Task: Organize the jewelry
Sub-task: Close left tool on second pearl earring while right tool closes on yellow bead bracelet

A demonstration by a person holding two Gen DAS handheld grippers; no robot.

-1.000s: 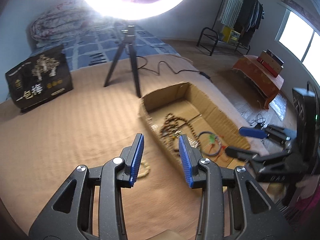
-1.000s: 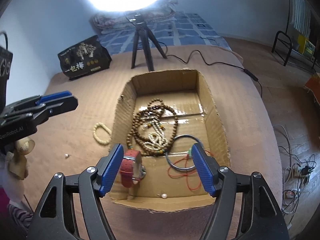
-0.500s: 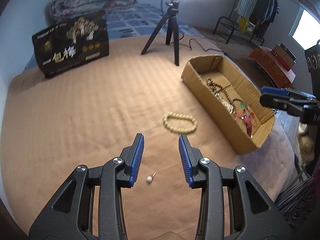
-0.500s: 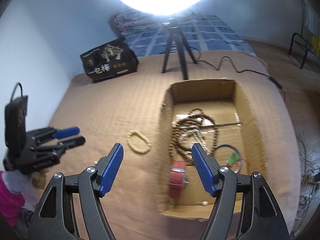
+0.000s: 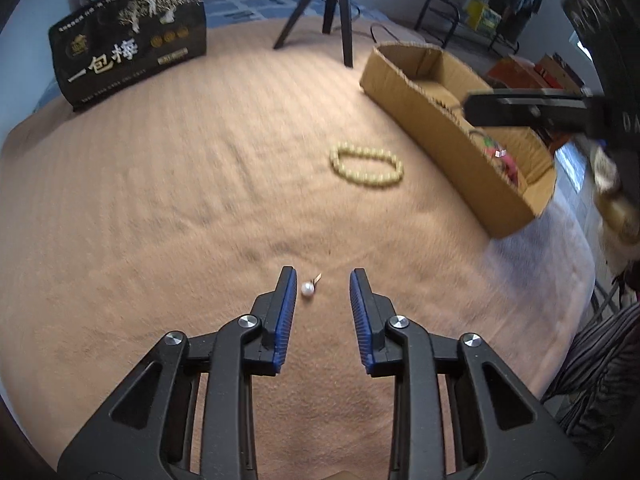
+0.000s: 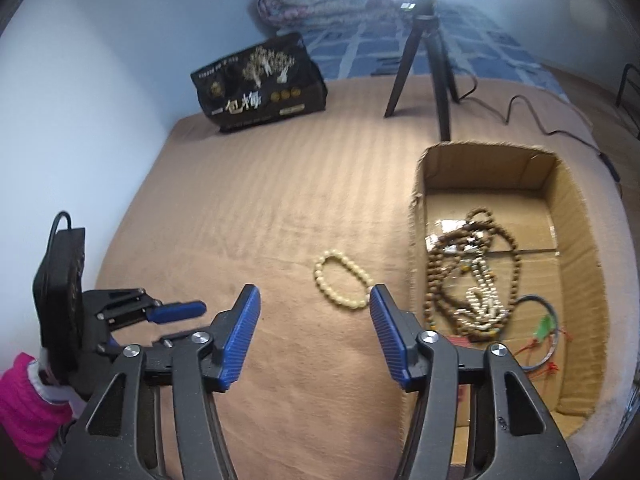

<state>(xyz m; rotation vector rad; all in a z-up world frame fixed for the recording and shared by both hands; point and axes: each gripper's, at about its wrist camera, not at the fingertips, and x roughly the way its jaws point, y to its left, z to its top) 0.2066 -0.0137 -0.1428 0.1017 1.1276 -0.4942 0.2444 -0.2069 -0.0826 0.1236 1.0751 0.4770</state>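
Observation:
A small white pearl earring [image 5: 307, 289] lies on the tan blanket between the tips of my left gripper [image 5: 323, 276], close to the left pad but untouched; the jaws are closing. Further out lies a cream bead bracelet [image 5: 338, 164], beside the open cardboard box [image 5: 432, 120]. My right gripper [image 6: 314, 296] hovers over the blanket just short of the bracelet [image 6: 318, 276], its jaws closing with nothing between them. The box [image 6: 580, 240] holds a brown bead necklace [image 6: 436, 264], a blue bangle [image 6: 548, 308] and red cord.
A black bag with gold print [image 5: 128, 40] stands at the back left. A black tripod [image 5: 336, 0] and its cable sit behind the box. The blanket ends just right of the box. A pink sleeve [image 6: 24, 400] shows at the lower left.
My left gripper swung away from the box and sank over the pearl earring, its jaws narrowing. My right gripper moved left from above the box to the blanket near the bracelet, its jaws narrower too.

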